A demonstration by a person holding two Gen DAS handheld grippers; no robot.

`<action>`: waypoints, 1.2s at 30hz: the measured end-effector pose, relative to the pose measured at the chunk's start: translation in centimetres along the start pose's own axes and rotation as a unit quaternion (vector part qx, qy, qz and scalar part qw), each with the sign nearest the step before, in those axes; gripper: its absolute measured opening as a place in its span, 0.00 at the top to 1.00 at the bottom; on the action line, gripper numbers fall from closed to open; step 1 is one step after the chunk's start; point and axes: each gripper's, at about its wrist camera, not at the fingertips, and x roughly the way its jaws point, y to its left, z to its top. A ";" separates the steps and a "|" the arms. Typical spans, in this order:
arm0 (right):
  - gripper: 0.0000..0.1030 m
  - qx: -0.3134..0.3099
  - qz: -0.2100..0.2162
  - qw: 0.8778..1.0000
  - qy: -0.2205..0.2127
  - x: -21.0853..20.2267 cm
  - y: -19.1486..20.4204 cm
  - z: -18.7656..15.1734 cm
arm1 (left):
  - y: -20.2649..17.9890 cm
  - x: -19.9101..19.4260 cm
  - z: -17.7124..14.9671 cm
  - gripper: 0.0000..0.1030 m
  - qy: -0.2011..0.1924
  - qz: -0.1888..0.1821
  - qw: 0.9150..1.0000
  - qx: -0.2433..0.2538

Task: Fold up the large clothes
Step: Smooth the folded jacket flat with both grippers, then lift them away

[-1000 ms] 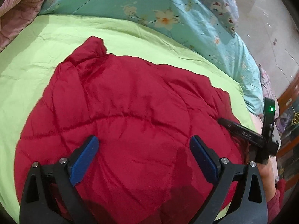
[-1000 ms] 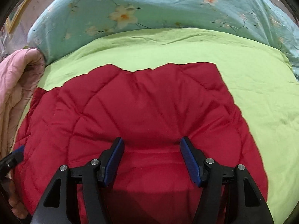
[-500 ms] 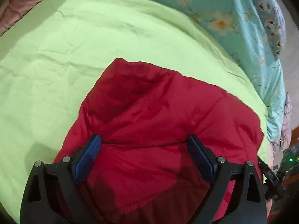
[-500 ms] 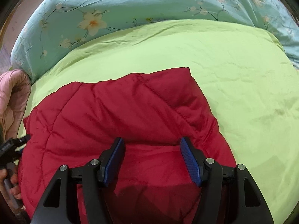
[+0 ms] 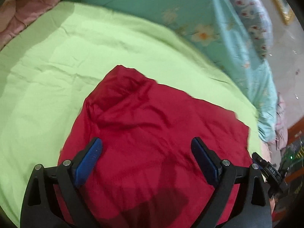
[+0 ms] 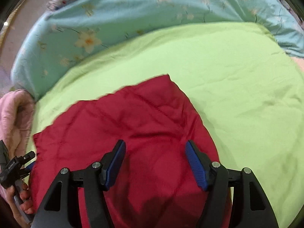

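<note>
Hovering spread, nothing pinched: left gripper (image 5: 146, 152) & right gripper (image 6: 154, 159), just opening; puffy red jacket (image 5: 152, 133) could've sprung unfolded.

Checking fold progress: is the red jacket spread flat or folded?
Folded, at least partly: the jacket lies bunched and layered, one straight-edged panel over the rest, on the green sheet.

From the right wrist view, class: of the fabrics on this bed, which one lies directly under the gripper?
The red quilted garment, on the green sheet; the floral blue and pink fabrics lie at the edges.

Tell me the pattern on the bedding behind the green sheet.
Turquoise bedding with white flowers, clearest in the right wrist view.
</note>
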 end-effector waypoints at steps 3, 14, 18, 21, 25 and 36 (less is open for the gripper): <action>0.35 -0.031 0.020 0.999 -0.013 -3.1 1.3 -1.5 | -0.9 -2.8 -2.5 0.07 -0.011 -0.020 0.999 0.024; 0.36 -0.139 0.030 0.990 -0.013 -8.3 5.0 -10.8 | -3.0 -7.4 -10.5 0.07 -0.017 -0.030 0.995 0.096; 0.35 -0.151 0.001 0.988 0.001 -7.8 4.2 -12.3 | -2.8 -5.7 -11.7 0.08 0.005 -0.014 0.996 0.092; 0.32 -0.137 0.002 0.990 0.011 -7.1 3.0 -13.1 | -3.3 -4.5 -12.8 0.08 0.016 0.017 0.994 0.109; 0.31 -0.123 0.013 0.992 0.014 -6.5 1.7 -13.8 | -4.0 -3.4 -13.7 0.06 0.015 0.047 0.990 0.130; 0.30 -0.121 0.003 0.993 0.001 -6.7 1.5 -15.3 | -3.7 -4.0 -14.0 0.05 0.004 0.046 0.989 0.141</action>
